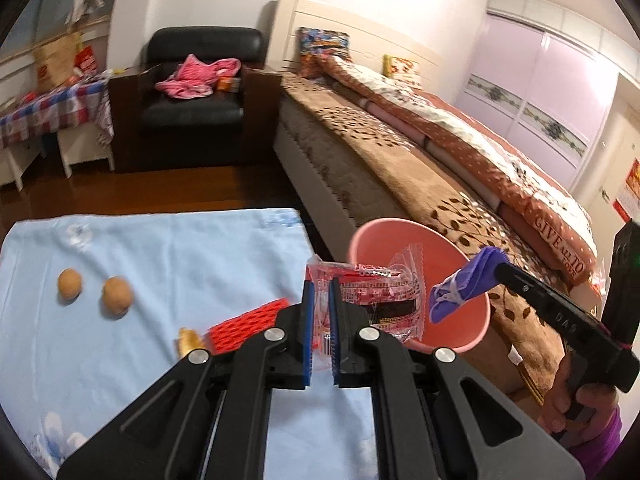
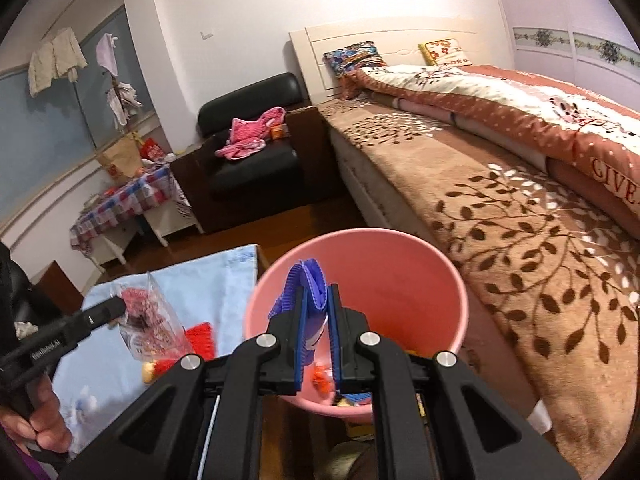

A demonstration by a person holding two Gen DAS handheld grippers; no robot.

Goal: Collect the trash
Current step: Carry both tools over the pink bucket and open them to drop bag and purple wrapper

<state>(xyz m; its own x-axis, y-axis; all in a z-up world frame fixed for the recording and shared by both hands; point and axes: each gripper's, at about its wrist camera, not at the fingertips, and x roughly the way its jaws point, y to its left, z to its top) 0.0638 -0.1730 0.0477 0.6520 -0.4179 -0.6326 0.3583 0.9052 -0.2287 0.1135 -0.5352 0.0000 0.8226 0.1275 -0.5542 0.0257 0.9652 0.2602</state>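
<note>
My left gripper (image 1: 321, 284) is shut on a clear plastic wrapper with red print (image 1: 380, 296), held at the near rim of a pink bucket (image 1: 472, 312). My right gripper (image 2: 317, 294) is shut on a crumpled purple piece of trash (image 2: 310, 280) and hangs over the pink bucket (image 2: 400, 276). In the left wrist view the purple piece (image 1: 464, 284) hangs over the bucket's mouth. The right wrist view shows the wrapper (image 2: 150, 320) left of the bucket. A few small scraps lie at the bucket's bottom.
A light blue cloth (image 1: 160, 264) covers the table, with two brown round nuts (image 1: 116, 295), a red mesh piece (image 1: 244, 320) and a small yellow item (image 1: 188, 342) on it. A bed with a brown leaf blanket (image 2: 520, 220) runs beside the bucket. A black armchair (image 1: 196, 92) stands behind.
</note>
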